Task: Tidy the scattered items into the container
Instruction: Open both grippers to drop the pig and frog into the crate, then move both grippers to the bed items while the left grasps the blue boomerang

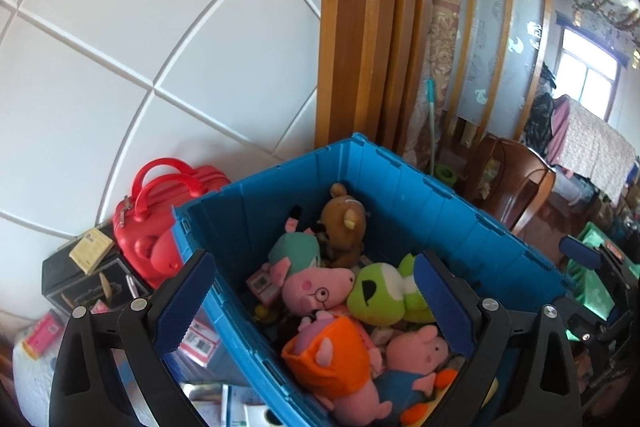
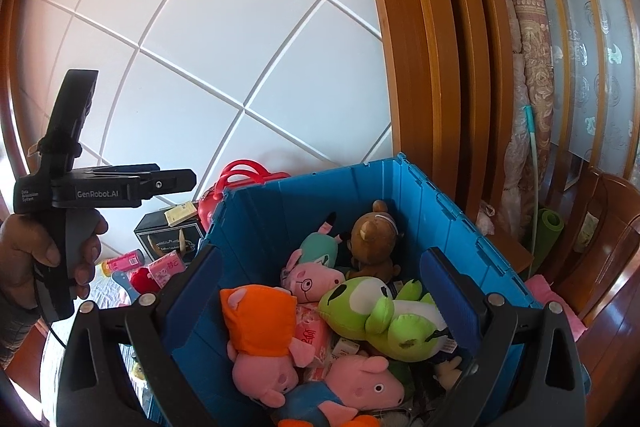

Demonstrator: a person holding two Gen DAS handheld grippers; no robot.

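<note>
A blue crate point(image 1: 280, 167) point(image 2: 320, 175) holds several plush toys: a brown bear point(image 1: 344, 223) point(image 2: 372, 239), a green one-eyed plush point(image 1: 380, 291) point(image 2: 384, 311), a pink pig with glasses point(image 1: 316, 287) point(image 2: 312, 277), an orange-hooded pig point(image 1: 328, 355) point(image 2: 260, 323) and a pig in blue point(image 1: 416, 351) point(image 2: 360, 379). My left gripper point(image 1: 316, 291) hovers open and empty over the crate's left side. It also shows side-on, held in a hand, as the left gripper point(image 2: 176, 179). My right gripper point(image 2: 320, 291) hangs open and empty above the toys.
Left of the crate stand a red handled case point(image 1: 160, 219) point(image 2: 240, 179) and a black box point(image 1: 84, 283) point(image 2: 168, 239). Pink packets point(image 2: 166, 265), a pink can point(image 2: 128, 259) and a red item point(image 2: 142, 279) lie on the floor. Wooden slats point(image 1: 360, 27) and a chair point(image 1: 516, 183) stand behind and right.
</note>
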